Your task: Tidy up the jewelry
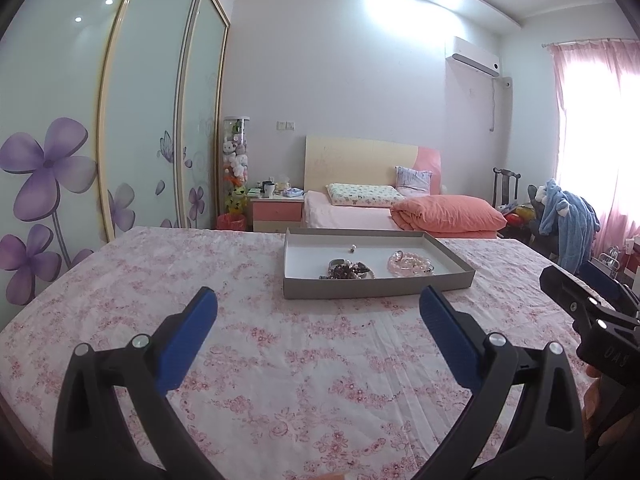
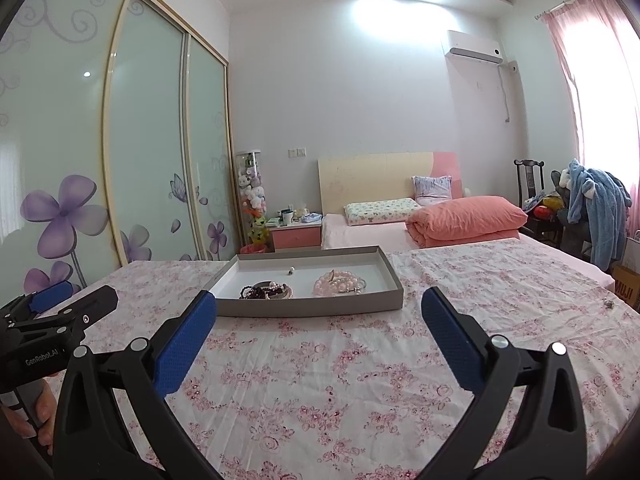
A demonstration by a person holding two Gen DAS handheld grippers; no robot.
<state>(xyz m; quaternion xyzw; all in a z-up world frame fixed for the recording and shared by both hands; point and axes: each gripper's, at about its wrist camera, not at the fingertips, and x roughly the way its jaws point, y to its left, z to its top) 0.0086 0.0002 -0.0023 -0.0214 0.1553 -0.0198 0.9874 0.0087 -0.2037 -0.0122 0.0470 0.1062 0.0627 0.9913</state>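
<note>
A shallow grey tray (image 1: 376, 288) (image 2: 312, 306) lies on the floral cloth. In it are dark bead bracelets (image 1: 352, 270) (image 2: 266, 291), pink bead bracelets (image 1: 410, 263) (image 2: 340, 282) and a small earring (image 1: 353, 247) (image 2: 291, 269). A small silver ring (image 2: 609, 303) lies on the cloth far right of the tray. My left gripper (image 1: 318, 304) is open and empty, short of the tray. My right gripper (image 2: 320, 308) is open and empty, just before the tray's near wall. Each gripper shows at the other view's edge: the right one (image 1: 576, 300), the left one (image 2: 76, 300).
The pink floral cloth (image 1: 260, 344) (image 2: 460, 288) covers the work surface. Behind it stand a bed with an orange quilt (image 1: 448, 212), a nightstand (image 1: 276, 210), sliding wardrobe doors (image 1: 140, 120) at left, and a chair with blue clothes (image 2: 596, 208) at right.
</note>
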